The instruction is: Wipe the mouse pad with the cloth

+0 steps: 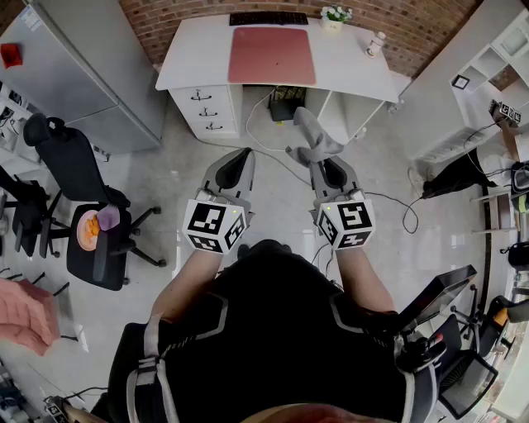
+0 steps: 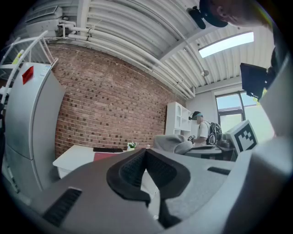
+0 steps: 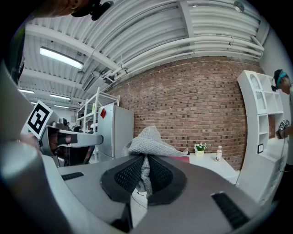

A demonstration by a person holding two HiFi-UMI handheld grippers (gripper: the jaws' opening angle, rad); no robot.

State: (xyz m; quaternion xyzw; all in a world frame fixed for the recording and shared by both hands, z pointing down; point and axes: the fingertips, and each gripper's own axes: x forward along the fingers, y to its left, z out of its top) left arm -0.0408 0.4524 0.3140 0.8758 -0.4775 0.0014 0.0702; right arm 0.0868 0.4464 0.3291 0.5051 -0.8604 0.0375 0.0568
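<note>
At left, left gripper [image 2: 145,153] has jaws pressed together, nothing btwn. Right gripper [image 3: 145,167] pinches grey cloth [image 3: 149,141]. Mouse pad [image 1: 271,55] lies well ahead on white surface [image 1: 194,58]. Prob. best: step closer, lay cloth flat, wipe w/ overlapping strokes. Office chair [image 1: 95,240] left; keyboard [image 1: 269,18] behind pad; plant [image 1: 335,14] right.
</note>
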